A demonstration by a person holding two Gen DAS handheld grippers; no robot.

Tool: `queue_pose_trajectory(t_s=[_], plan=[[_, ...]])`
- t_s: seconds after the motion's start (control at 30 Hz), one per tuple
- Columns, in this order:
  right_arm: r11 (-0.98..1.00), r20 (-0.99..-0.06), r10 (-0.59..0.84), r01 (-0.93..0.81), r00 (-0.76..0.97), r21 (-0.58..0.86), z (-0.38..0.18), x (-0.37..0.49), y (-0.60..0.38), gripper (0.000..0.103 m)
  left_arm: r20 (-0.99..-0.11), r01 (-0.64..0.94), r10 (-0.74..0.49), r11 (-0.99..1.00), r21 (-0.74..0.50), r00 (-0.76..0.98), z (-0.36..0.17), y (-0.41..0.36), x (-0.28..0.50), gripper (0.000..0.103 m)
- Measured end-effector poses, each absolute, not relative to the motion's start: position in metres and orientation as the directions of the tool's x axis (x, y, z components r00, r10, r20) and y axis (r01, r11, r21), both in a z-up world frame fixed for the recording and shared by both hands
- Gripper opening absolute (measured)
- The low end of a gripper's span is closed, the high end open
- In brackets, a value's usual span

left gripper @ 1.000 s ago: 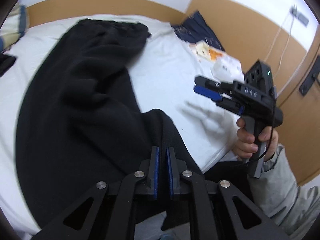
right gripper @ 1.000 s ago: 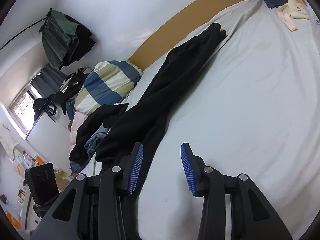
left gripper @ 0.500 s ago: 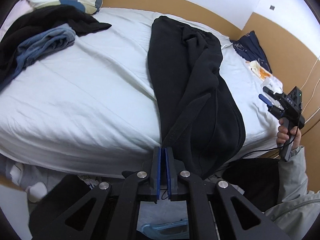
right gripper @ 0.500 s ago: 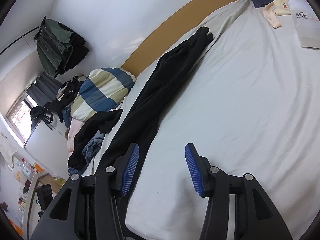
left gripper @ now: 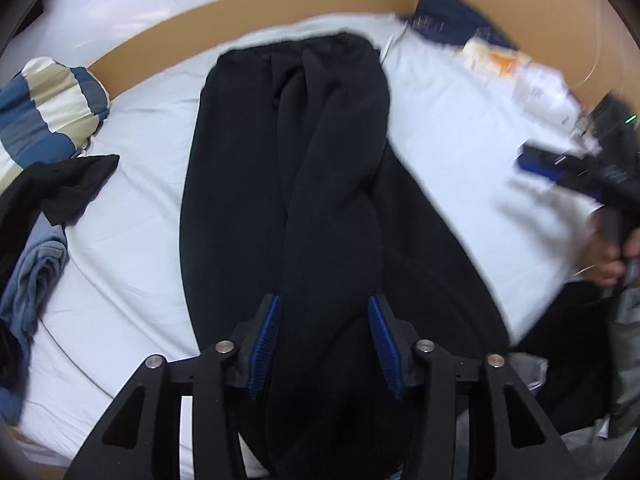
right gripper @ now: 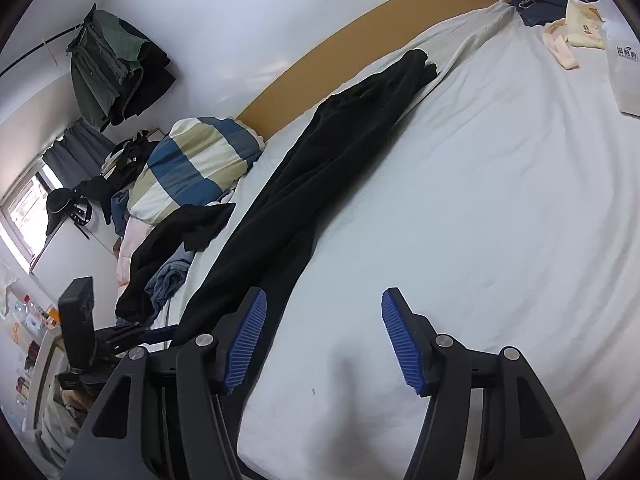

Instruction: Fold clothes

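The black trousers (left gripper: 288, 184) lie lengthwise across the bed (left gripper: 132, 248), waistband by the far edge and legs spilling over the near edge; they look soft, thick and limp, so I'd pinch them at hem or waistband. The left gripper (left gripper: 322, 340) stands apart above a leg. The right view alone shows the right gripper (right gripper: 324, 336) apart over bare sheet.

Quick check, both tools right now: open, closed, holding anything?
Left tool: open, its fingers either side of the black trousers, not clamped.
Right tool: open, empty, over the white sheet.
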State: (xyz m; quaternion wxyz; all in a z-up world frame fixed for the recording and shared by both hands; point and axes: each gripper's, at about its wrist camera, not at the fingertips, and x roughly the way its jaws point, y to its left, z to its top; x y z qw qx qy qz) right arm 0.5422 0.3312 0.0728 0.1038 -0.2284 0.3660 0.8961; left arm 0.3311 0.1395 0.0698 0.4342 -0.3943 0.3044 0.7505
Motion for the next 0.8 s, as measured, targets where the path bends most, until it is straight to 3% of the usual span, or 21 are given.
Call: queue_pose_trajectory(t_s=[0.1,0.17,0.2,0.33,0.57,0.8], plan=[[-0.714,-0.497,0.022,-0.362,-0.868,0.599,0.072,0.540,0.330,0.063,-0.874,-0.888,0.381,-0.445,0.114,-0.303,0.056,0.154,0.323,0.044],[-0.707,-0.503,0.034,-0.376,-0.864,0.598,0.071,0.540,0.331,0.063,-0.864,-0.884,0.426,-0.465,0.044,-0.267,0.060,0.147,0.314,0.011],[-0.703,-0.504,0.037,-0.381,-0.863,0.601,0.070,0.540,0.332,0.063,-0.850,-0.877,0.454,-0.481,0.018,-0.266,0.065,0.141,0.310,0.009],[-0.680,-0.512,0.038,-0.398,-0.858,0.616,0.065,0.539,0.336,0.063,-0.791,-0.849,0.545,-0.524,-0.061,-0.279,0.084,0.107,0.294,0.007],[-0.590,-0.497,0.001,-0.401,-0.868,0.700,0.059,0.534,0.363,0.063,-0.765,-0.790,0.584,-0.590,-0.168,-0.273,0.089,0.065,0.263,0.007],[-0.507,-0.505,0.062,-0.463,-0.861,0.727,0.076,0.522,0.411,0.063,-0.725,-0.820,0.663,-0.511,-0.257,-0.186,0.089,0.080,0.250,0.007]])
